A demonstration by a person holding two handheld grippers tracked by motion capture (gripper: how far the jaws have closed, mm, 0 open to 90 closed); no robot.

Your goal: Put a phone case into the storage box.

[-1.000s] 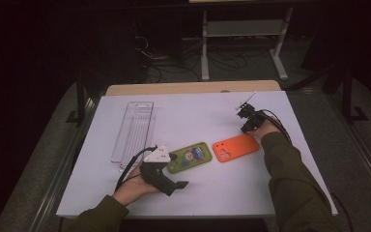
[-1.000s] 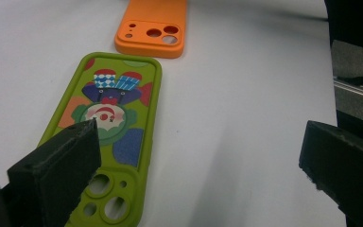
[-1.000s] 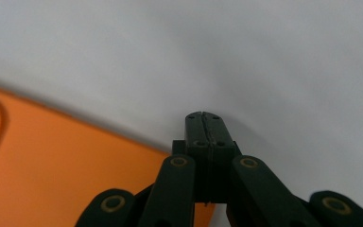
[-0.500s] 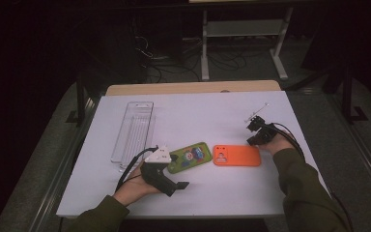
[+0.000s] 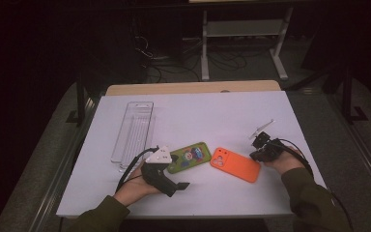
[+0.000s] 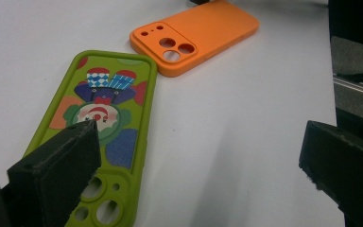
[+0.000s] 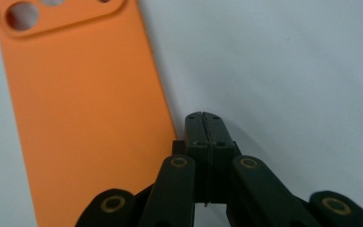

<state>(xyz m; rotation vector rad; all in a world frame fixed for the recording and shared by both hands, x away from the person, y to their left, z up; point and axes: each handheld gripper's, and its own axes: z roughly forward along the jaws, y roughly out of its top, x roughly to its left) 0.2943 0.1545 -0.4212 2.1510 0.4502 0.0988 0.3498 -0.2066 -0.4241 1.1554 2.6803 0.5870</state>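
An orange phone case (image 5: 235,164) lies back-up on the white table, camera holes toward the left. A green phone case (image 5: 189,157) with a colourful clown picture lies just left of it, their corners close. My left gripper (image 5: 178,172) rests by the green case's near end. Its jaws stand wide open in the left gripper view (image 6: 198,170), the left jaw over the green case (image 6: 99,127), with the orange case (image 6: 194,38) farther off. My right gripper (image 5: 255,154) is shut and empty at the orange case's right end. In the right gripper view its tips (image 7: 205,125) press together beside the orange case (image 7: 80,113).
A long clear plastic tray (image 5: 133,129) lies at the left of the white table top (image 5: 212,116). A wooden board edge (image 5: 193,88) runs along the back. Dark floor, cables and a metal stand lie beyond the table.
My right hand moved from the back right toward the near side, ending beside the orange case. The orange case turned clockwise and shifted nearer. The left hand stayed put.
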